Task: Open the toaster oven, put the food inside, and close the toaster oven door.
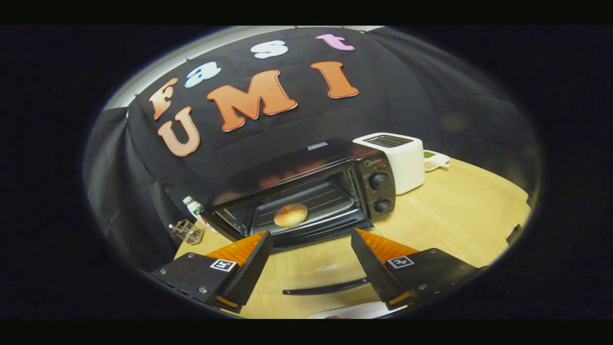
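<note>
The gripper (311, 261) hangs spread wide with nothing between its fingers, tilted and set back a little from the toaster oven (306, 191). Between the fingers, low over the desk (459, 215), runs the dark curved handle (328, 287) of the oven door, which lies dropped flat and seems to be glass, since the wood grain shows through it. The food, a round golden bun (290, 215), already sits on the tray inside the open cavity, just beyond the fingertips. By my judgement the step in hand is closing the door: the fingers should come down to the handle, get under it or close on its middle, and swing it up along the hinge arc rather than pushing straight forward, which would shove the oven back across the desk. A grip at the centre of the handle would keep the door from twisting, and a slow finish would let it latch without rattling the bun. Round about, a white toaster (400, 160) stands just beside the oven's knob side, with a small dish (436, 160) beyond it; on the other side are a small clear container (187, 231) and a bottle (195, 210) partly hidden by the oven. None of them lies in the door's path.
</note>
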{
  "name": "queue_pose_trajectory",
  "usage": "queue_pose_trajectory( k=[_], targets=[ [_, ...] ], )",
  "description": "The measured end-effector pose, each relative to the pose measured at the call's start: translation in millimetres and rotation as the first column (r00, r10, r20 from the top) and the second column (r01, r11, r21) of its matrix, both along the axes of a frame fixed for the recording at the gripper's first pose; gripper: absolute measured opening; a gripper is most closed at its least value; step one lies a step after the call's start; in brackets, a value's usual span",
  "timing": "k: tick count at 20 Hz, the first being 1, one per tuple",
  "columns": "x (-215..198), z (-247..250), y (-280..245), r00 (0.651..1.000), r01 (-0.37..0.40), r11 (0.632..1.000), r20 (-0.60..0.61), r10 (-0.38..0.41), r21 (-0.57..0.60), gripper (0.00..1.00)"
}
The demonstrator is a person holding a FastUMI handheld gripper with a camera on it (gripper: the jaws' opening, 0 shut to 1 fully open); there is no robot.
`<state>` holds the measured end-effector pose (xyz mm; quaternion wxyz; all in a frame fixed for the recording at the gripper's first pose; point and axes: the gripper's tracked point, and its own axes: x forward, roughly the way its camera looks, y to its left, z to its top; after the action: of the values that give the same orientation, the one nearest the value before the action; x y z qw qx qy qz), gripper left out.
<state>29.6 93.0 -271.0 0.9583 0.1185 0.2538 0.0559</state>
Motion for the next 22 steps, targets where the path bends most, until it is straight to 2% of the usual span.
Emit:
queue_pose_trajectory(
  k=[6,11,17,22],
  targets=[
    [-53,-31,-10,0.993,-0.049,0.994,-0.115,0.038,-0.098,0.98],
    [-80,-65,-9,0.971,-0.104,0.979,-0.231,0.061,-0.177,0.99],
    [-88,-95,-6,0.936,-0.202,0.939,-0.337,0.101,-0.278,0.99],
    [-79,-108,8,0.908,-0.256,0.924,-0.399,0.130,-0.283,0.99]
  ],
)
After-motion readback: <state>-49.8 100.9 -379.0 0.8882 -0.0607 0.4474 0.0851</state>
